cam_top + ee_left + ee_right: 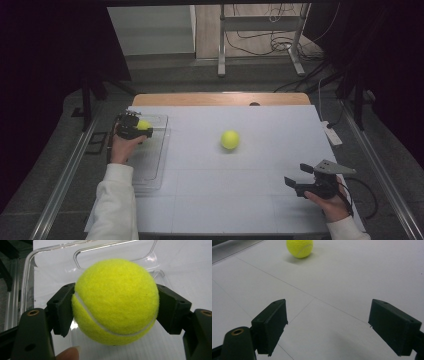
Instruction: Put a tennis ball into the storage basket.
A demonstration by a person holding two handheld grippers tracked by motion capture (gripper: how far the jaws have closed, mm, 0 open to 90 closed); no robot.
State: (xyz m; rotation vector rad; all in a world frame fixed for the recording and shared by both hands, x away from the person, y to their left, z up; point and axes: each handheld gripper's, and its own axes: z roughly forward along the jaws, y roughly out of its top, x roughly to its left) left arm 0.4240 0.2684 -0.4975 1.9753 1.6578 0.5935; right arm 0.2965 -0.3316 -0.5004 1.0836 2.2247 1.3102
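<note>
Yellow ball (115, 301), clamped by the left gripper (134, 126) above the clear tray (155, 165), is judged ready for release; a second ball (230, 139) awaits the open right gripper (299, 176).

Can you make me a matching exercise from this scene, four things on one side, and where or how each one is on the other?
1. held tennis ball
2. loose tennis ball
3. right gripper
4. clear tray

a. jaws wide apart, nothing between them
b. alone mid-table
c. at the table's left edge
d. clamped in the left gripper

Pairs: 1-d, 2-b, 3-a, 4-c
</note>
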